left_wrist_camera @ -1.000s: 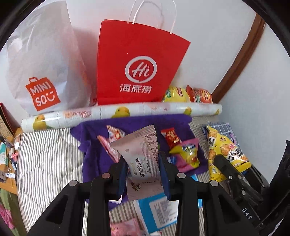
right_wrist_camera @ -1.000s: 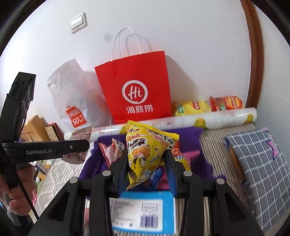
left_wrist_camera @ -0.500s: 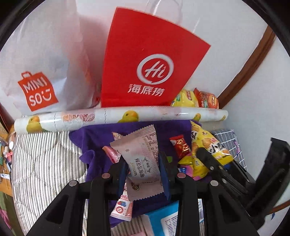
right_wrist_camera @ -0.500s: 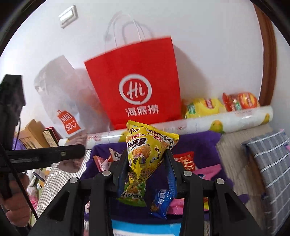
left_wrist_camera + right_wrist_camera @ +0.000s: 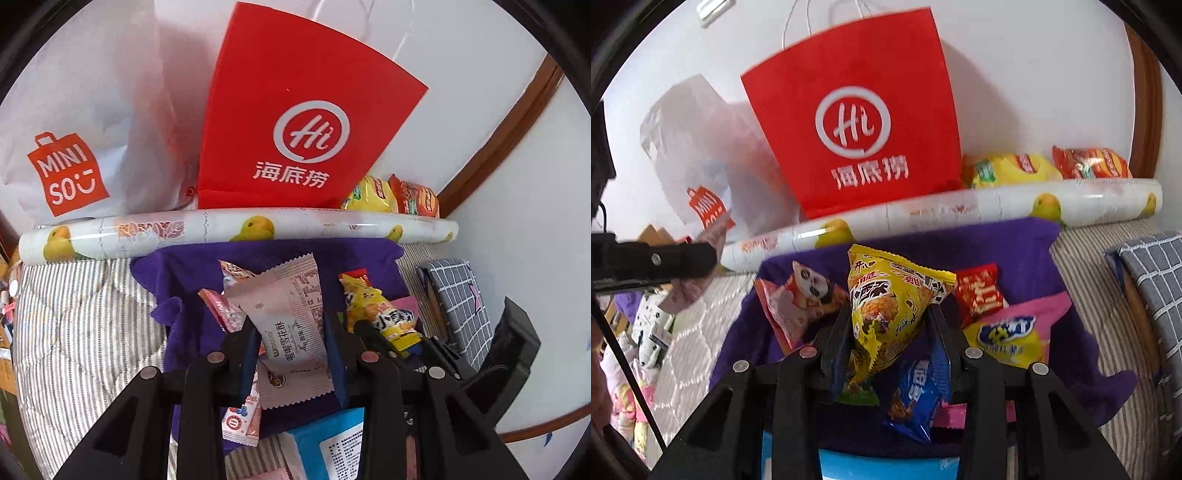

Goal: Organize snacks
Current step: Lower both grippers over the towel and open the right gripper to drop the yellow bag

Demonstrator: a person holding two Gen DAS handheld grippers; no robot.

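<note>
Left gripper (image 5: 291, 343) is clamped on a pale pink snack packet (image 5: 286, 317), right gripper (image 5: 890, 332) pinching a yellow chip bag (image 5: 892, 306), both held over the purple cloth (image 5: 1027, 247) pile. Looks light, crinkly, slippery film, probably crushable, so grab mid-body or the sealed edge.

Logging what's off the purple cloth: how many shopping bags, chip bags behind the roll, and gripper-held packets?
Shopping bags: 2, red paper bag, white plastic bag
Chip bags behind roll: 2, yellow chip bag, orange chip bag
Held packets: 2, pink packet, left gripper; yellow packet, right gripper
Total: 6
</note>
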